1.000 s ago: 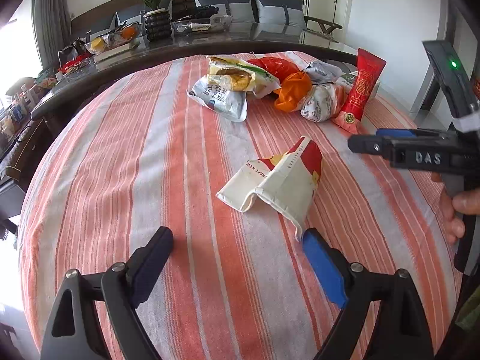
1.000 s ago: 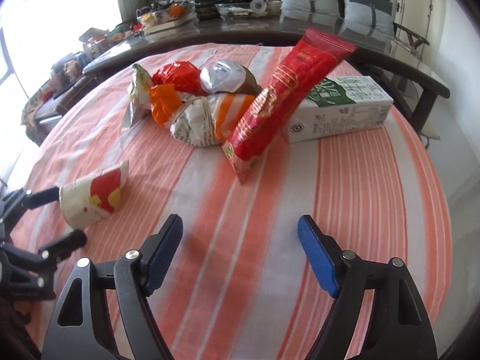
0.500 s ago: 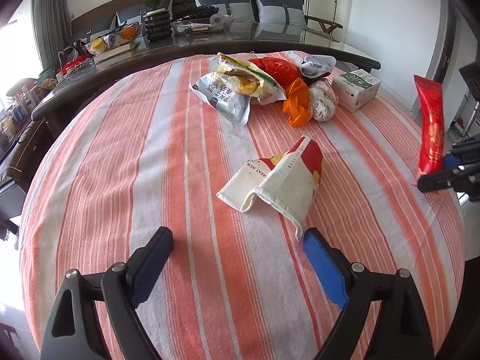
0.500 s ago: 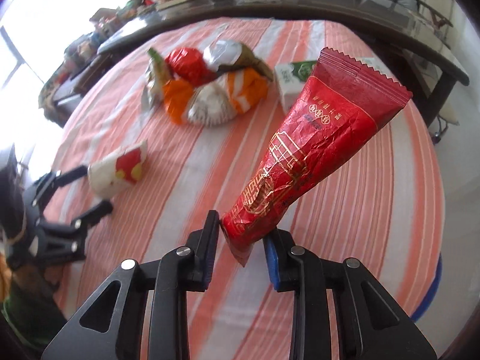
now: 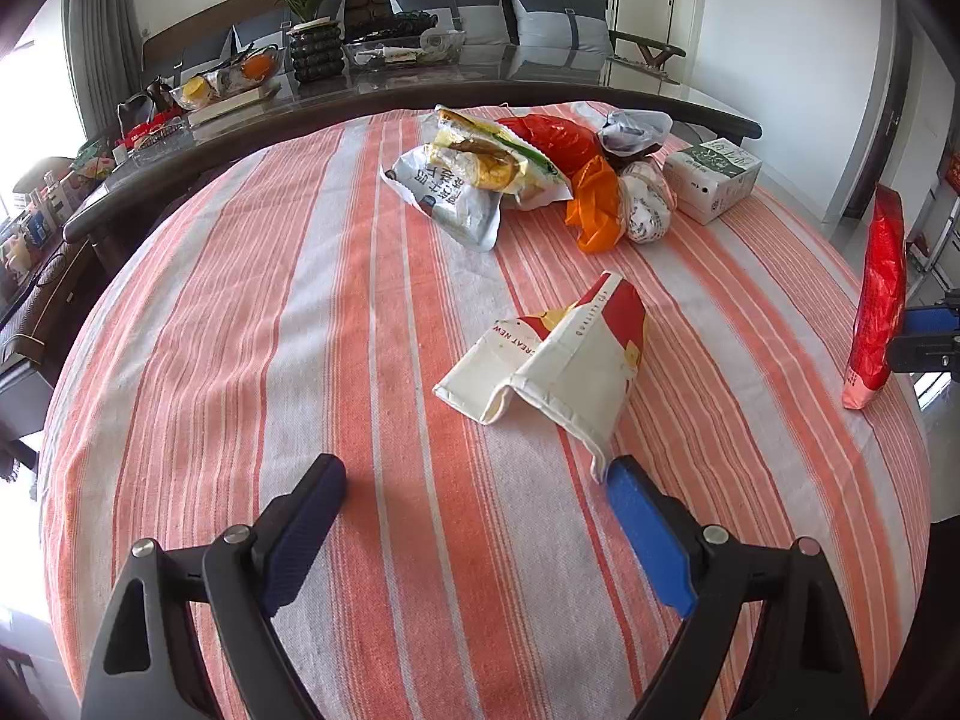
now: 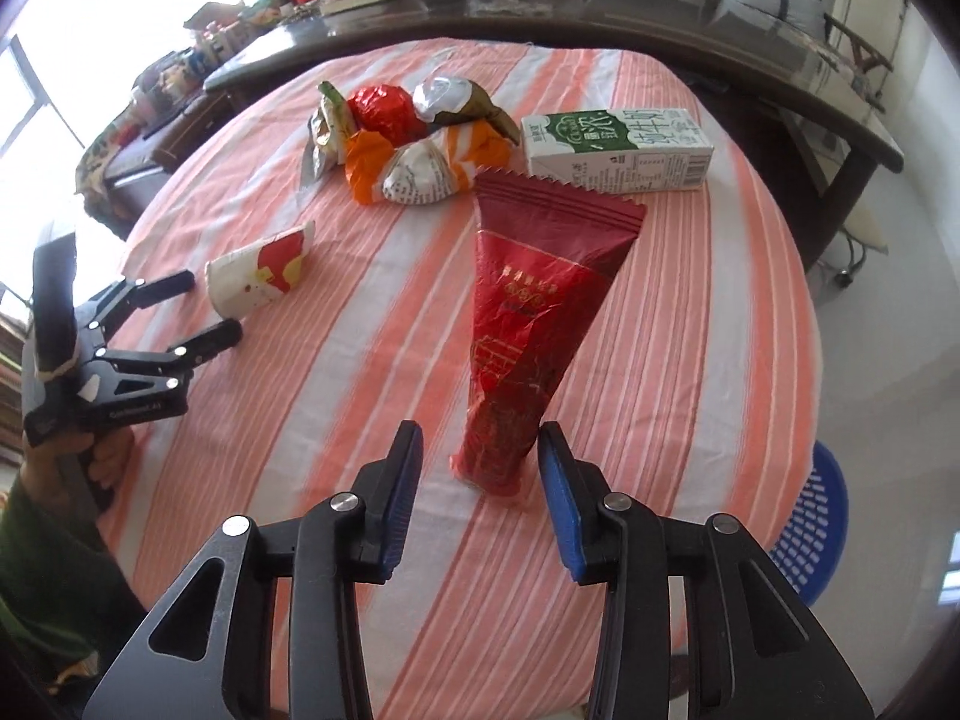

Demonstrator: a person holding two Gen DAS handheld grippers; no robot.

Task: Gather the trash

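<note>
A long red snack wrapper (image 6: 534, 324) hangs between the open jaws of my right gripper (image 6: 480, 474), untouched by either pad, above the striped table's right edge; it also shows in the left wrist view (image 5: 879, 294). My left gripper (image 5: 474, 510) is open and empty, low over the cloth just short of a crushed white and red paper cup (image 5: 558, 360), which also shows in the right wrist view (image 6: 261, 276). A pile of wrappers (image 5: 528, 174) and a white and green milk carton (image 6: 615, 150) lie at the far side.
The round table has an orange and white striped cloth (image 5: 300, 312). A blue plastic basket (image 6: 810, 522) stands on the floor below the table's right edge. A dark cluttered counter (image 5: 360, 90) runs behind the table.
My right gripper shut on the red wrapper, lifted it and carried it to the table's right edge; now its jaws have opened and the wrapper is loose between them. My left gripper has not moved.
</note>
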